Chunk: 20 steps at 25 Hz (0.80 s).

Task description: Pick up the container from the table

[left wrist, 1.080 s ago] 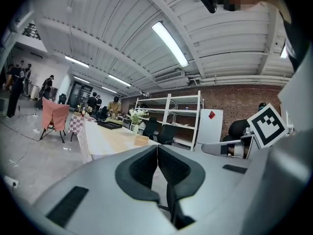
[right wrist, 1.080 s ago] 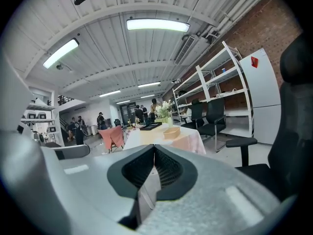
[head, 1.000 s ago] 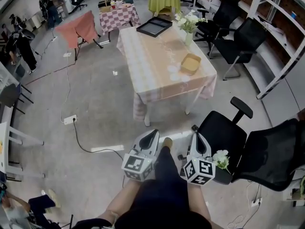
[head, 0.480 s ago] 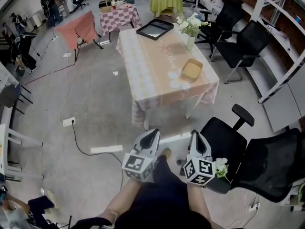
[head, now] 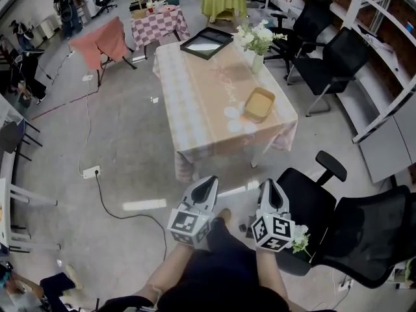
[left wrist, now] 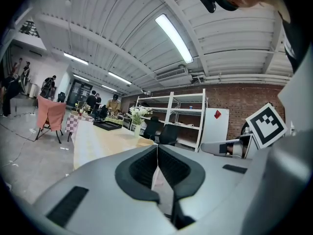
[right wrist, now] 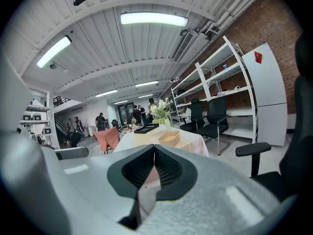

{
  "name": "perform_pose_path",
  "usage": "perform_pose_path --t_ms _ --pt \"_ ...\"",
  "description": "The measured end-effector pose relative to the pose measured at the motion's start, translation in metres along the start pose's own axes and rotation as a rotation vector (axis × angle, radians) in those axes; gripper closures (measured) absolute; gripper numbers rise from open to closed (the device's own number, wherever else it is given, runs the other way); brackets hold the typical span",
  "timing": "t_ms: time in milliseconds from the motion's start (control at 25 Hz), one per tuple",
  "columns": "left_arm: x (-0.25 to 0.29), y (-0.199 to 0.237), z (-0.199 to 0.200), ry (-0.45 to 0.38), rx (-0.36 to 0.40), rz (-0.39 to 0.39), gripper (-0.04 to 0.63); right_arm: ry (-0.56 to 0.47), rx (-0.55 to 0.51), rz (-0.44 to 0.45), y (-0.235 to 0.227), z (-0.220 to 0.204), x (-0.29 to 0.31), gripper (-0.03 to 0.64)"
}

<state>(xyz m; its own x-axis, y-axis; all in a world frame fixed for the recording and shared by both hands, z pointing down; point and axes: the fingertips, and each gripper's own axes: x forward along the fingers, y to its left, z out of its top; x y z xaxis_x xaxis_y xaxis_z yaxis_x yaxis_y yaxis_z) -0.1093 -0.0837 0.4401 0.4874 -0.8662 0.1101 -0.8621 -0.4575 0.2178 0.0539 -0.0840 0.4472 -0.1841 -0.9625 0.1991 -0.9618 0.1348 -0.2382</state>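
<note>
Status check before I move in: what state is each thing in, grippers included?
Left gripper: shut, empty.
Right gripper: shut, empty.
Container: upright on the table, untouched.
Vase: upright, holds flowers.
Black tray: flat at the table's far end.

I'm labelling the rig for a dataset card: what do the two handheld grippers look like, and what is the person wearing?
The left gripper and the right gripper both have light grey plastic shells that taper to a point, with black ribbed pads inside the jaws. Each carries a cube with black-and-white square markers at its rear. No cables show. The person wears dark clothing.
</note>
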Motion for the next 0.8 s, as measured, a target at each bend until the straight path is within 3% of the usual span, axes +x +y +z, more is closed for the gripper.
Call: perform_pose_path --t_ms 800 --pt "0.092 0.035 0.01 0.047 -0.001 -0.043 0.583 0.01 0.039 -0.022 -0.014 0.018 0.093 0.612"
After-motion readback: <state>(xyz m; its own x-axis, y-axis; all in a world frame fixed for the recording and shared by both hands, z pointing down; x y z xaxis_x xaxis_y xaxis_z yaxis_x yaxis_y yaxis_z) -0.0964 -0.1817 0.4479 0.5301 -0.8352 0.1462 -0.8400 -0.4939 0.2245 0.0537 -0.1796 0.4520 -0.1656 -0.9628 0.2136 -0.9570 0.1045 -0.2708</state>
